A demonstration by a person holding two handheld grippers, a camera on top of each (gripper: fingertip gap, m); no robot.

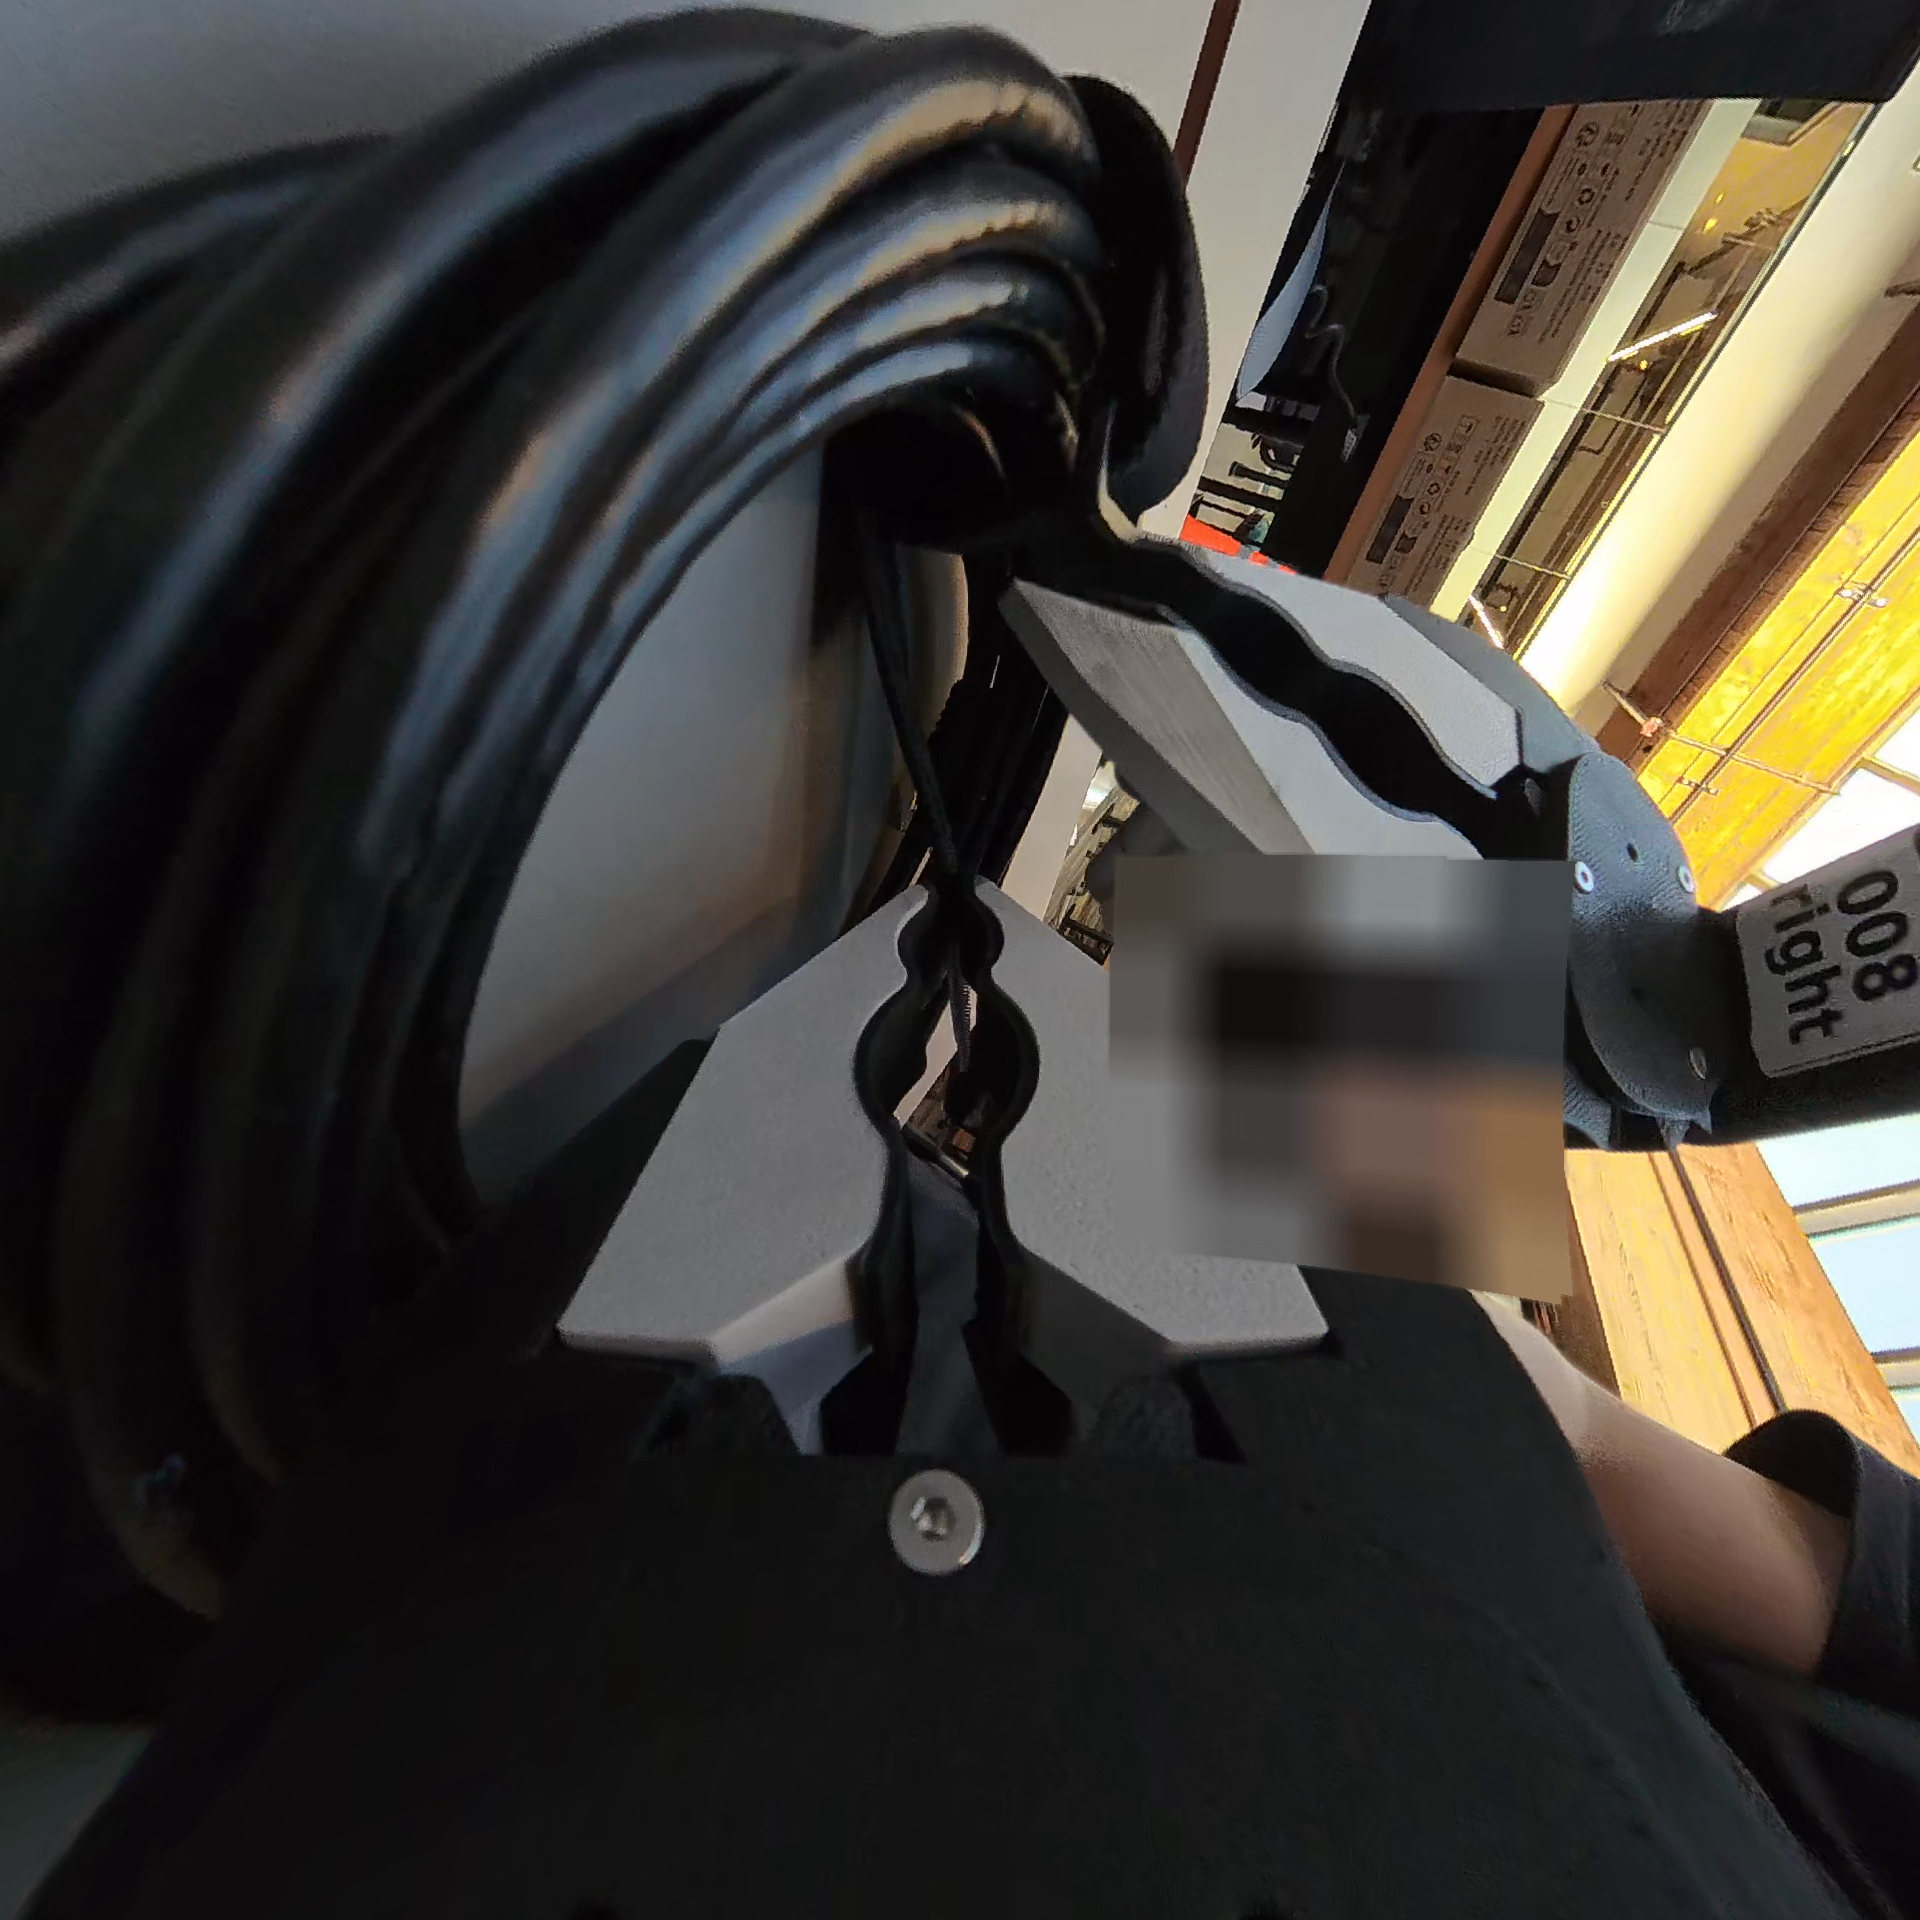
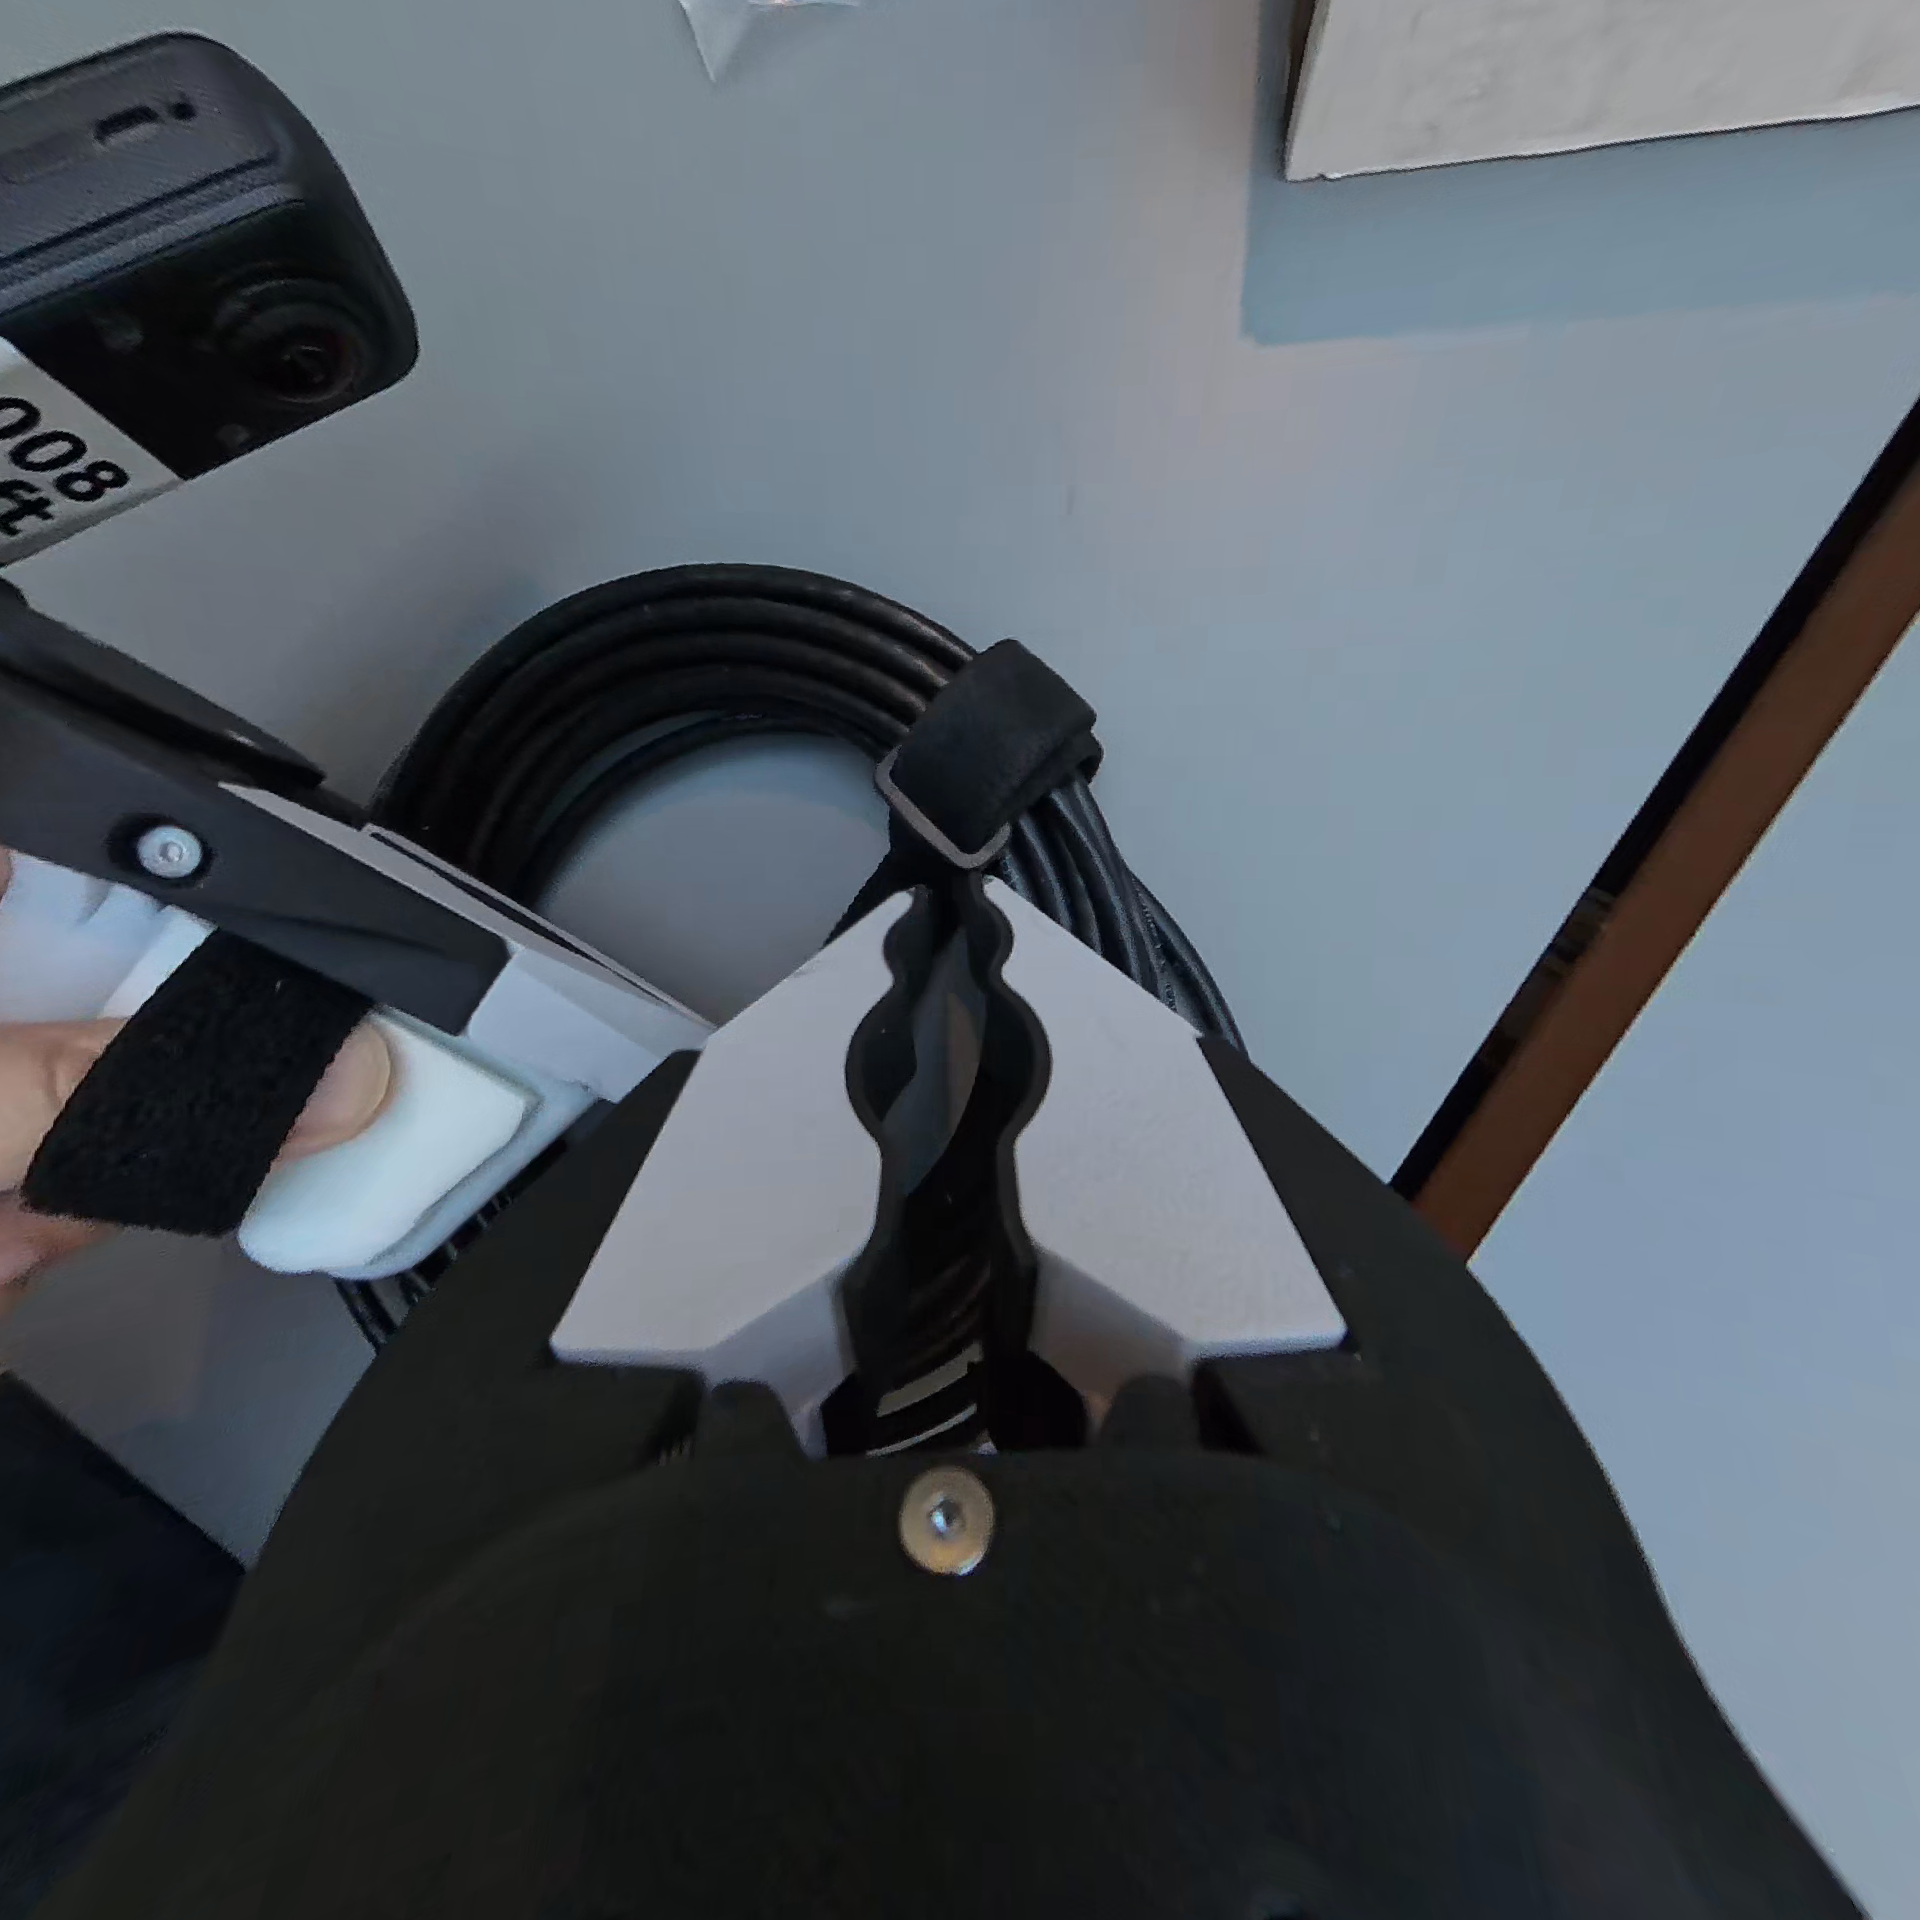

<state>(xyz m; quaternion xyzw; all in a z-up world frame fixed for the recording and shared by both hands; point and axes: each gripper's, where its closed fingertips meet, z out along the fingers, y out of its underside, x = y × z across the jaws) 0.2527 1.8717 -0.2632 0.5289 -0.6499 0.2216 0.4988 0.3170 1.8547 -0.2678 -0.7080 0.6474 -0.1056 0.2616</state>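
Two hand-held grippers pinch a strapped black cable coil [image 2: 665, 665].

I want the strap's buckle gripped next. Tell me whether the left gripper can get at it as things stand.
Probably not directly. The left gripper is shut on a thin black cord, and the right gripper sits right against the buckle, pinching the strap around the cable coil.

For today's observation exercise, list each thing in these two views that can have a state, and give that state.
Left gripper: jaws shut on thin black cord.
Thin black cord: pinched, taut up to the coil.
Right gripper: jaws shut on black strap.
Black strap: wrapped around the coil, threaded through its buckle.
Cable coil: wound, bundled.
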